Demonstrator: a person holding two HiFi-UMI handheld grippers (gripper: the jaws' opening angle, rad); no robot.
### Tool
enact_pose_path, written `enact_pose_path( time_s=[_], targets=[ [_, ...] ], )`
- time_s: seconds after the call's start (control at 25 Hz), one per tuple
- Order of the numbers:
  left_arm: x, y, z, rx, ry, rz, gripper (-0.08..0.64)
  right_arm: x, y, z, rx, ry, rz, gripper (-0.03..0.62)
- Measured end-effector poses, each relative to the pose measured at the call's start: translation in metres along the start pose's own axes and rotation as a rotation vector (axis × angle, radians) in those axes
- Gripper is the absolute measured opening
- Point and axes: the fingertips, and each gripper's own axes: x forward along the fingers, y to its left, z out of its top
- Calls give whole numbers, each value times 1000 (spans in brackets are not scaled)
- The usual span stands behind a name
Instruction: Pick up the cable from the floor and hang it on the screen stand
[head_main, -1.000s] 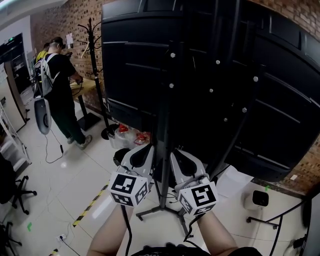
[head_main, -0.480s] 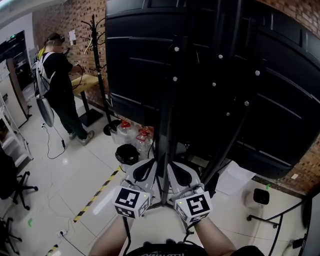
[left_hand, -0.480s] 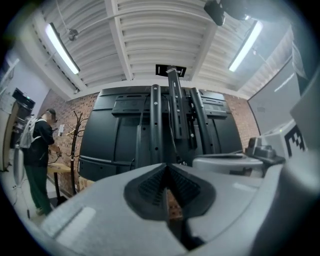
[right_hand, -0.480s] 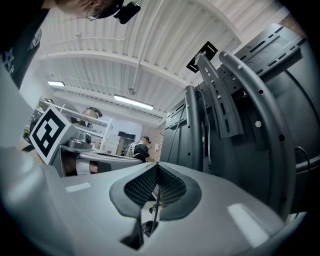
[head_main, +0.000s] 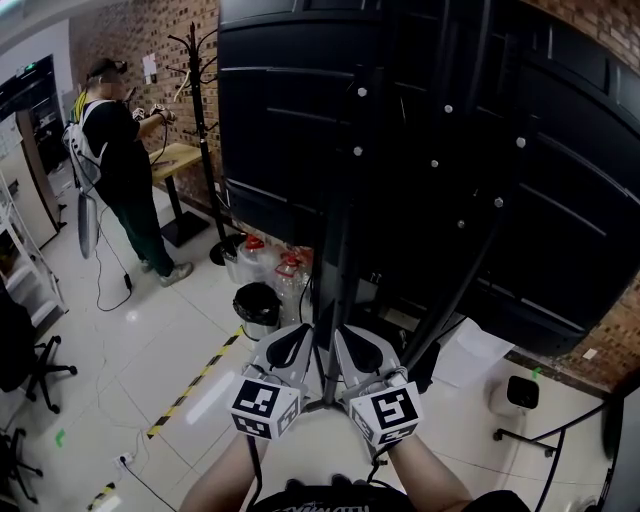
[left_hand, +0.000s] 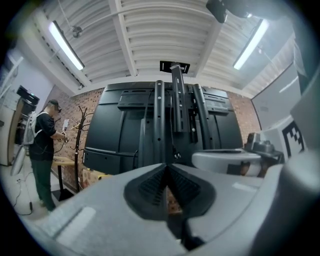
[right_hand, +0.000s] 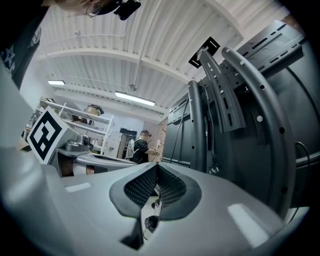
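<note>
Now, at the rear of the screen stand (head_main: 335, 240), I hold my 2 claws side by side, tips pointing at its dark central column. My left gripper (left_hand: 166, 169) is clenched, its ribbed pads pressed together with nothing between them. My right gripper (right_hand: 156, 169) is likewise clenched and empty, its pads meeting along 1 line. Each claw's marker cube faces up at me in the head view, the left cube (head_main: 262, 408) near the right cube (head_main: 388, 412), with the column passing between the 2 claws.

The cable (right_hand: 214, 167) is on the stand, not in my grip. A black lead runs down beside the upright rails, and its plug end dangles free against the black back panel (head_main: 270, 130) of the screen, beyond my claw tips. From the left gripper view the same plug shows between 2 of the uprights, near the panel's lower part.

Left of the stand, a black bin (head_main: 257, 305) and red-capped bottles (head_main: 250, 250) sit on the white tiled floor (head_main: 120, 370), near a coat rack (head_main: 195, 120) by the brick wall (head_main: 120, 40). A person (head_main: 115, 170) in dark clothes stands at a small table (head_main: 175, 155), well apart on the left. A yellow-and-black tape strip (head_main: 195, 385) crosses the floor to the left of my left claw.
</note>
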Motion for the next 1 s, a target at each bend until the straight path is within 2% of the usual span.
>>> enact_pose_path(
  time_s=[1.0],
  targets=[
    [8, 10, 4, 9, 18, 41, 5, 12, -9, 6, 2, -17, 30, 6]
  ],
)
